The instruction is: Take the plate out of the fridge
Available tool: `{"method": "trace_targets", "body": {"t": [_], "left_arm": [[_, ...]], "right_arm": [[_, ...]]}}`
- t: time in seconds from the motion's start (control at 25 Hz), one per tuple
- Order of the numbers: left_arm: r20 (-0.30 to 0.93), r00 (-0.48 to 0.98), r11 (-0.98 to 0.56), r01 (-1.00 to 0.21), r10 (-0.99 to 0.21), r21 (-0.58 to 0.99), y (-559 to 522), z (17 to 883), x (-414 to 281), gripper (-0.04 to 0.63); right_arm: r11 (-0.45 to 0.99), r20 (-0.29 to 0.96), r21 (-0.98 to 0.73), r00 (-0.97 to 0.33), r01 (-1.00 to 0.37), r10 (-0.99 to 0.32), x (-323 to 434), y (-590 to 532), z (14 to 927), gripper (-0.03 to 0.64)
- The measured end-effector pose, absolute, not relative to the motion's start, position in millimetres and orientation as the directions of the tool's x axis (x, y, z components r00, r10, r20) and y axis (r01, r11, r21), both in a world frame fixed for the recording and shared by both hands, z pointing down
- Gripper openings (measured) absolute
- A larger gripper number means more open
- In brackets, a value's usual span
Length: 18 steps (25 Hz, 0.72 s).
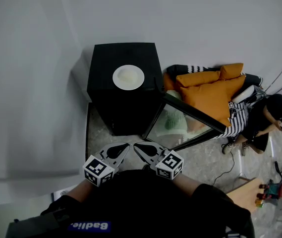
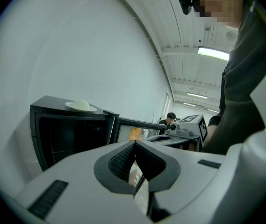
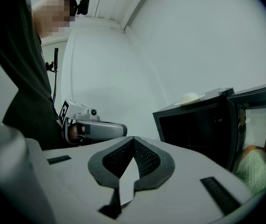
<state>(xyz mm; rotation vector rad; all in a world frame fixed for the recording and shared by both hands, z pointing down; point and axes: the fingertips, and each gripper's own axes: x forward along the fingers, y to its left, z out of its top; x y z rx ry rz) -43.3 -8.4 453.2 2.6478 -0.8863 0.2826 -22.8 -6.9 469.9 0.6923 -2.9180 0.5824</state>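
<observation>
A white plate (image 1: pixel 128 77) with a pale mound on it rests on top of the small black fridge (image 1: pixel 126 63); it also shows in the left gripper view as plate (image 2: pixel 81 106) and in the right gripper view as plate (image 3: pixel 189 98). The fridge door (image 1: pixel 188 123) hangs open to the right, and the dark inside (image 2: pixel 72 136) looks bare. My left gripper (image 1: pixel 126 147) and right gripper (image 1: pixel 137 147) hover side by side in front of the fridge, close to my body. Both are shut with nothing between the jaws.
Orange cushions (image 1: pixel 210 90) lie on a dark sofa right of the fridge. A person in dark clothes (image 1: pixel 267 118) sits on the floor at the far right. A cable (image 1: pixel 227 167) runs over the stone floor. A grey wall (image 1: pixel 31 83) stands behind and to the left.
</observation>
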Motion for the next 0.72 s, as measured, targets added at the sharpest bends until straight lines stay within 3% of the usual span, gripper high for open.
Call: {"method": "trace_targets", "body": {"t": [0.72], "left_arm": [[0.292, 0.783, -0.751, -0.615, -0.549, 0.239, -8.0, 454.7, -43.4, 0.008]], "right_arm": [[0.823, 0.171, -0.342, -0.891, -0.454, -0.421, -21.7, -7.1, 470.9, 0.011]]}}
